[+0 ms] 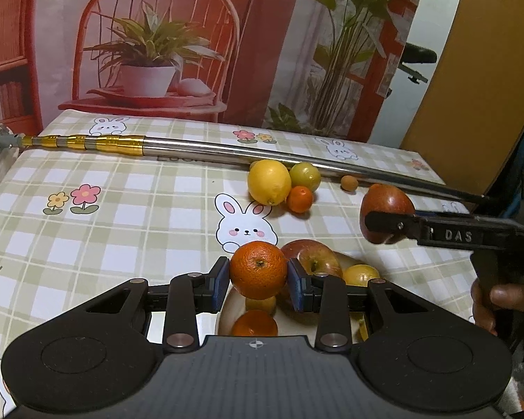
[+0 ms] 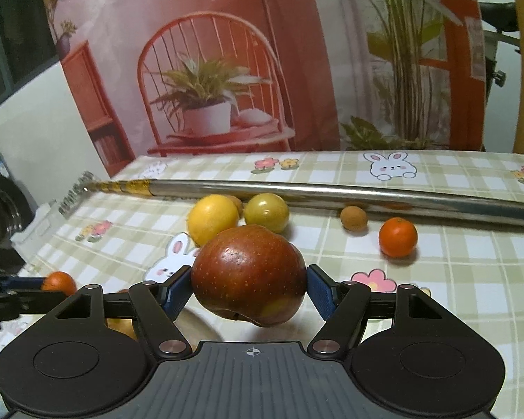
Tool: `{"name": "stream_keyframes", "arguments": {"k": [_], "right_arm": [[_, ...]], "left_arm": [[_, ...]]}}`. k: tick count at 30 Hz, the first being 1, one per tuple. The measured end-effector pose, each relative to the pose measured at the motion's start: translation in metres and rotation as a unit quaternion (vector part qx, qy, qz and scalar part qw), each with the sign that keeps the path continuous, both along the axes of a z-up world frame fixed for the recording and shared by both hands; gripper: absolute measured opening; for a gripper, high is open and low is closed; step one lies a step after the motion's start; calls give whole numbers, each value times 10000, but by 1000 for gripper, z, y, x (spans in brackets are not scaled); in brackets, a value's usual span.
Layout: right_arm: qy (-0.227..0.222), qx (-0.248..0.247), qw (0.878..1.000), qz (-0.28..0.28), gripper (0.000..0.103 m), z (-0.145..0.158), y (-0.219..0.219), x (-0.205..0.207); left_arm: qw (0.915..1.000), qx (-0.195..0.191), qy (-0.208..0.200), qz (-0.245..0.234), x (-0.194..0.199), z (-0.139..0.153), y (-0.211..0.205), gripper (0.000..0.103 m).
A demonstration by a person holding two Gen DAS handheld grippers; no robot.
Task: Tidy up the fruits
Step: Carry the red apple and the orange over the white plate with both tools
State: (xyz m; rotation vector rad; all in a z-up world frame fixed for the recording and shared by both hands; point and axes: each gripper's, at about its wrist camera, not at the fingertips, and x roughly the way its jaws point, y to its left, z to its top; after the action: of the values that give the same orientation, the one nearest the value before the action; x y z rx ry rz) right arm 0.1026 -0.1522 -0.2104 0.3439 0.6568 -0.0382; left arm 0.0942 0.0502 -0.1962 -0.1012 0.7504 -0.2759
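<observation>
Hidden or unclear: the plate (image 1: pixel 223 309) sits largely behind the left gripper (image 1: pixel 258 274) body; only its pale rim and part of its contents show — a red-yellow apple (image 1: pixel 312 256), a yellow fruit (image 1: pixel 361 274), another orange fruit (image 1: pixel 255 323) below. How many pieces lie in it cannot be told. A hand (image 1: pixel 489 302) holding the other tool is cut off at the right edge.

Tools: the left gripper is closed narrowly on an orange (image 1: pixel 258 269), both blue pads pressed to its sides, held above the plate. The right gripper (image 2: pixel 249 288) has its jaws spread moderately and clamped on a dark red apple (image 2: pixel 249 274), lifted clear of the cloth.

Open room: a lemon (image 2: pixel 211 220), a green-yellow fruit (image 2: pixel 266 212), a small brown fruit (image 2: pixel 353 217) and a small mandarin (image 2: pixel 398 237) lie loose near a long metal pole (image 2: pixel 332 193) that crosses the table from side to side. The lemon touches the green-yellow fruit. The cloth to the left of the fruit is bare.

Surface: checked tablecloth (image 1: pixel 122 227) with rabbits and flowers; behind it, a printed backdrop (image 1: pixel 157 35) of a red chair and potted plants.
</observation>
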Motion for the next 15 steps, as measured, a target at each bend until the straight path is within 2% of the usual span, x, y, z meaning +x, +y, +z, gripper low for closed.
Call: {"name": "stream_keyframes", "arguments": {"k": [15], "right_arm": [[-48, -120, 9992, 375, 66, 23, 57, -37]], "left_arm": [[9999, -100, -111, 52, -37, 4, 10, 38]]}}
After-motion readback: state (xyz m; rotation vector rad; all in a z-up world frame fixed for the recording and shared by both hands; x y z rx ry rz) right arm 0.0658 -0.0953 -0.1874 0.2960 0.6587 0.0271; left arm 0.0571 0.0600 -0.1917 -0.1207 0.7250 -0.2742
